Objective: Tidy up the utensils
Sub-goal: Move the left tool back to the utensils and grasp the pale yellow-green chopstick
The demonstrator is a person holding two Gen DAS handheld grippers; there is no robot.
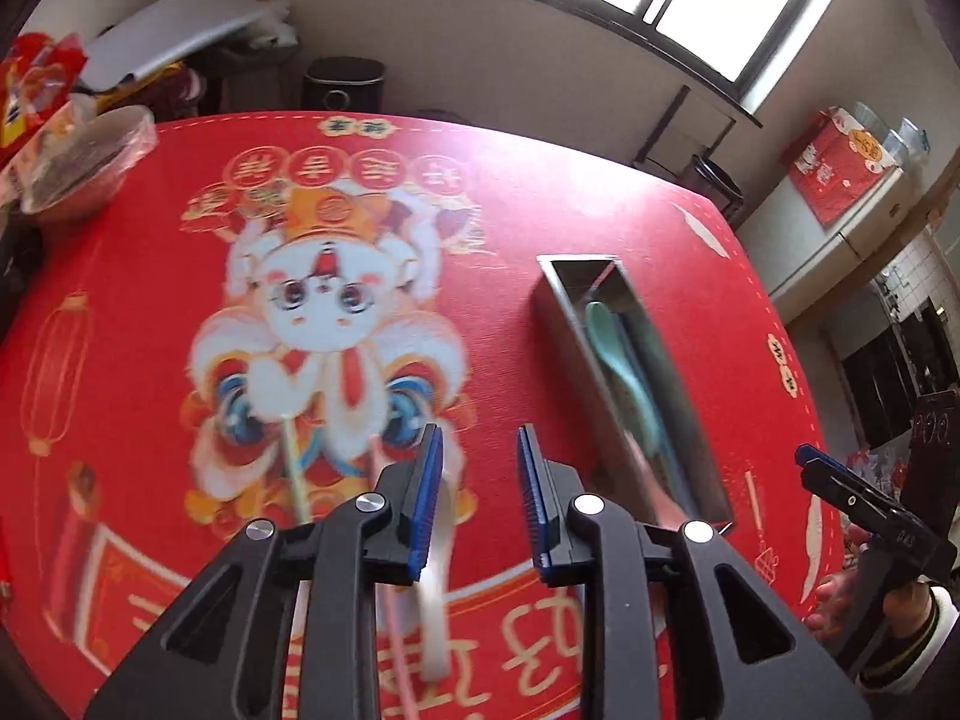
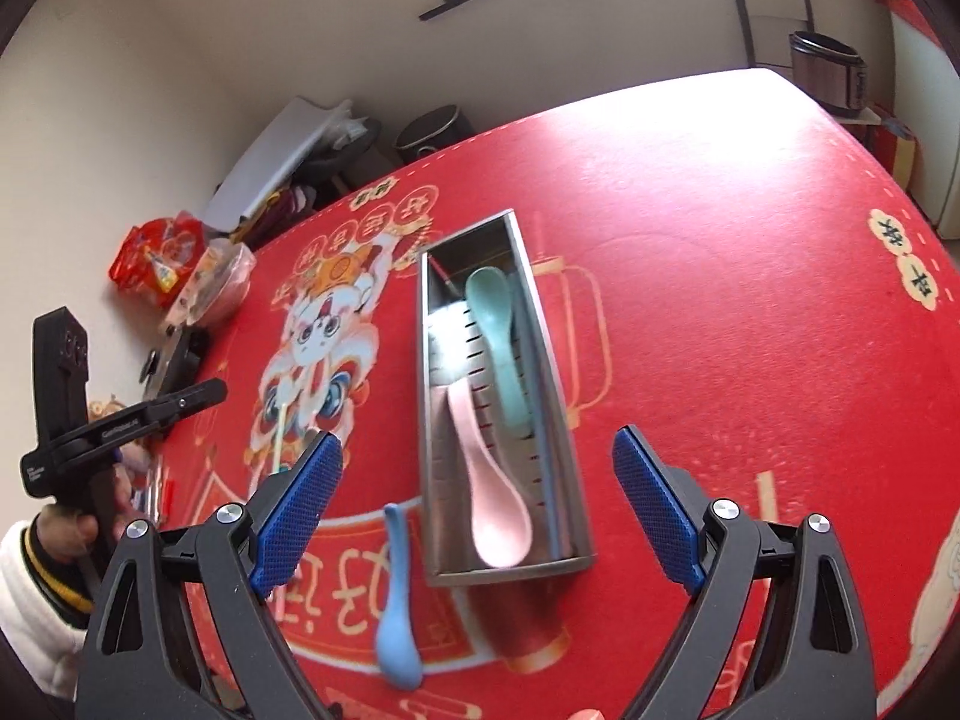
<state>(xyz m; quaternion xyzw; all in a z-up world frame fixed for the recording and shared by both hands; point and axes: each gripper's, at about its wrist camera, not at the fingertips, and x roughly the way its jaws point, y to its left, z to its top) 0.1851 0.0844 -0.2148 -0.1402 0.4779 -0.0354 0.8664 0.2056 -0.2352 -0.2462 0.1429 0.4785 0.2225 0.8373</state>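
Both tools released above the red-covered table (image 2: 720, 210).

Right tool (image 2: 477, 501) gapes over the rectangular steel utensil tray (image 2: 555, 408) holding pink spoon (image 2: 489, 480) and mint spoon (image 2: 495, 324); blue spoon (image 2: 396, 618) lies just beside the tray. Left tool (image 1: 480, 504) open, empty.

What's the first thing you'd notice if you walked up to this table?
The bright red cloth with a big cartoon lion printed in its middle. Next, the shiny metal tray lying on the cloth, with a pink spoon and a green spoon inside, and a blue spoon on the cloth beside it.
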